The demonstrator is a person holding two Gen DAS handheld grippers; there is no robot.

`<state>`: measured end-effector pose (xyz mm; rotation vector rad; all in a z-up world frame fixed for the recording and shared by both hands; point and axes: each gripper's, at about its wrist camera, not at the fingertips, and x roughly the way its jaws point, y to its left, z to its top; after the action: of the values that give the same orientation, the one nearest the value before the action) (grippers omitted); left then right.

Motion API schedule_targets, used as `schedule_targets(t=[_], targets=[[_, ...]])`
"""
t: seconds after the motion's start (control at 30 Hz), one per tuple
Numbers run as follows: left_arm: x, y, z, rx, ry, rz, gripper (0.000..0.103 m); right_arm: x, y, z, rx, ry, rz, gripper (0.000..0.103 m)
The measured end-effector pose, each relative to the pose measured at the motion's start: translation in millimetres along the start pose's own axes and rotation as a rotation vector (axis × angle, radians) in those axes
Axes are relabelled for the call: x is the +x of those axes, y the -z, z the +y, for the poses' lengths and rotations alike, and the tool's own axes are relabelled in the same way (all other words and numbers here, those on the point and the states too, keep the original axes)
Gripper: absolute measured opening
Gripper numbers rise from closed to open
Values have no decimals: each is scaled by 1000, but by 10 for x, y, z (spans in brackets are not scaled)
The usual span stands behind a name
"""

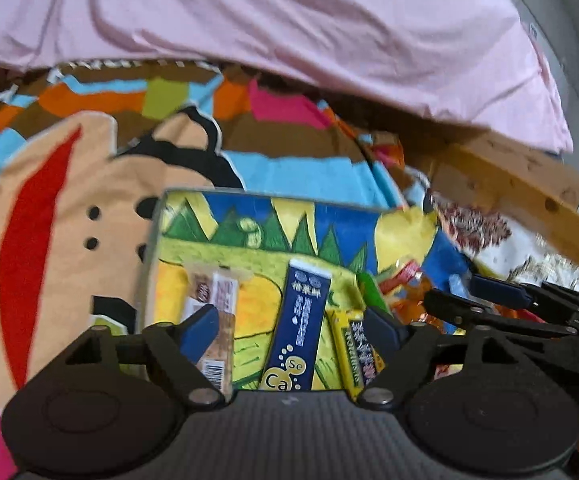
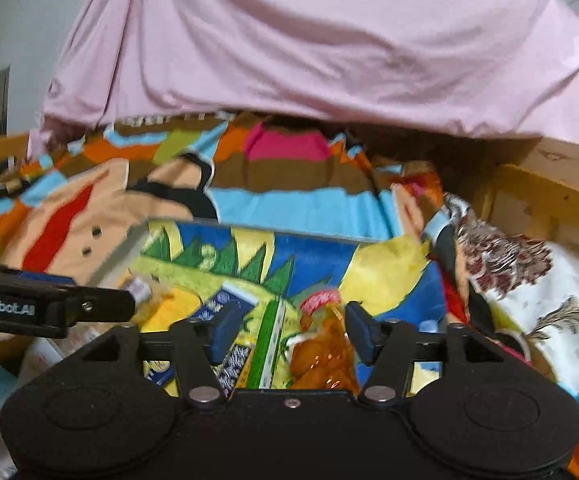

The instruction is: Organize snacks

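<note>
Snack packets (image 1: 301,324) crowd the tray (image 1: 151,248); the patterned blanket (image 1: 49,200) beside lies bare.

Both my wrist cameras look forward and slightly down from close above the picture-printed tray (image 1: 225,216), sharing it, the colourful blanket (image 2: 297,196) and pink sheet (image 1: 289,20) beyond.

Tray (image 1: 157,240) lies on the blanket (image 1: 69,200), near side of the bed. In it, left to right: barcode-labelled bar (image 1: 217,320), upright-printed sachet (image 1: 301,328), small packet (image 1: 355,356). Far behind: draped sheet (image 1: 289,20). Right: wooden frame (image 1: 529,176).
</note>
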<state>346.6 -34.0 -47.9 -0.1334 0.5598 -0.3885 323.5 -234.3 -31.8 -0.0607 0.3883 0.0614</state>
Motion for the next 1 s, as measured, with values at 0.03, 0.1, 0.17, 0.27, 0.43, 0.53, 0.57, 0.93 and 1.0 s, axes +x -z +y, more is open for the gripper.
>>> schedule_targets(t=[0.03,0.1,0.17,0.27,0.43,0.53,0.57,0.93,1.0], targets=[[-63,-11,-4,-5,-3,-11,88,-62,-26,-6,6,-2,-10,69],[-214,-32,-24,-4,-18,-38,92,-230,-80,-20,14,-9,-38,75],[-350,-56,-63,8,-38,-64,98,-404,-119,-28,19,-10,-68,80],[-581,-63,-121,11,-71,-117,102,-667,-159,-44,36,-15,-106,89],[-958,-6,-123,-58,-102,-181,102,-1098,-176,-51,53,-34,-173,100],[-1175,39,-133,-73,-125,-210,102,-1360,-164,-19,50,-41,-210,102],[-1239,54,-144,-71,-133,-216,102,-1443,-154,-9,50,-41,-221,102],[-1977,379,-360,-20,-199,-272,102,-2240,130,136,50,-80,-225,102],[-2096,451,-372,-19,-217,-278,102,-2356,173,154,47,-77,-224,102]])
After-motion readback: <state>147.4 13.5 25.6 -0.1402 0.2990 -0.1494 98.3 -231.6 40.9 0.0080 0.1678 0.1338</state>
